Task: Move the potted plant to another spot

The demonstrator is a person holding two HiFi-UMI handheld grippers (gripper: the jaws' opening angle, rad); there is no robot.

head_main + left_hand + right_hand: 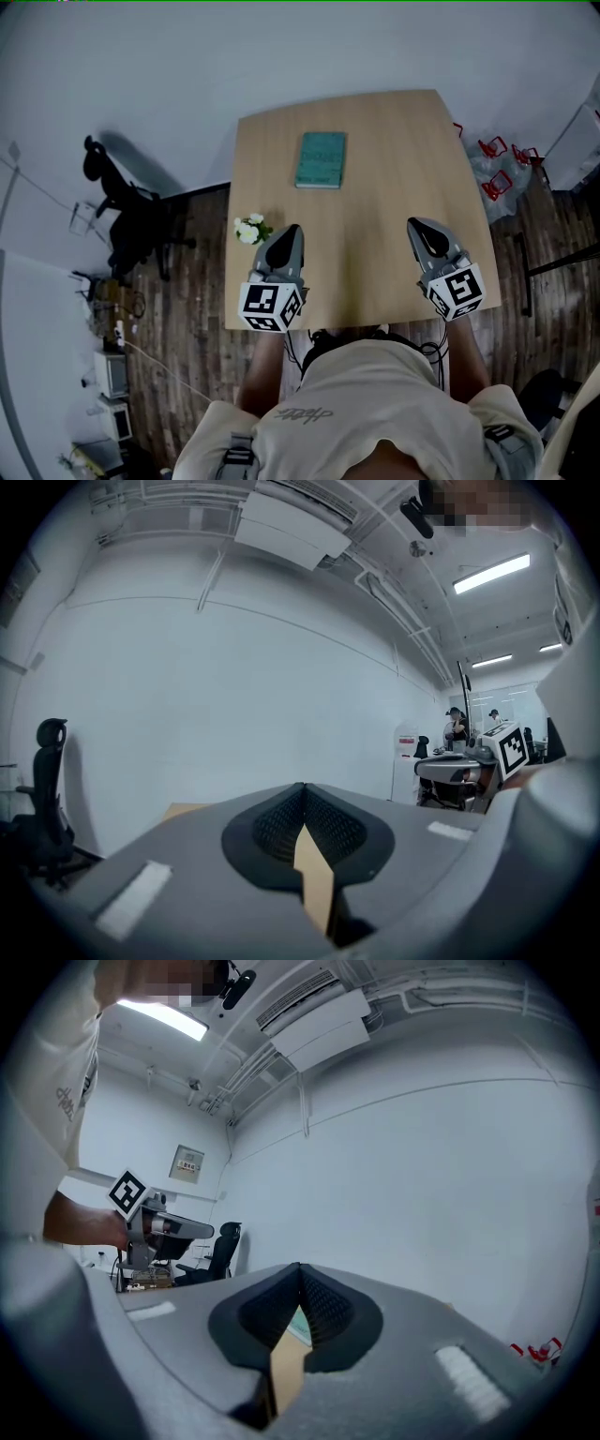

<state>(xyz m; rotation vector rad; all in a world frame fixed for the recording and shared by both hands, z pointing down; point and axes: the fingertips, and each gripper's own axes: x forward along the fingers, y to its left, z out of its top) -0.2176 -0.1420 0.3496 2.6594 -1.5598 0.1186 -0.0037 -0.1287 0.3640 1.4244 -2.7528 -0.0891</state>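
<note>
While the left gripper (289, 229) and right gripper (418, 225) are shut and empty, the potted plant (250, 229) is seen at the table (375, 150) edge, moved or not yet.

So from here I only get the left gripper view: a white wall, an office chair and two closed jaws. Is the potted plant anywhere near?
Observer: Yes. The head view shows the potted plant, white flowers and leaves, at the left edge of the table, just left of the left gripper.
Visitor: Is anything holding it?
Observer: No. The right gripper is shut and empty too, over the table's right side, well away from the plant.
Visitor: Anything else on the table?
Observer: One teal book, lying flat towards the far edge.
</note>
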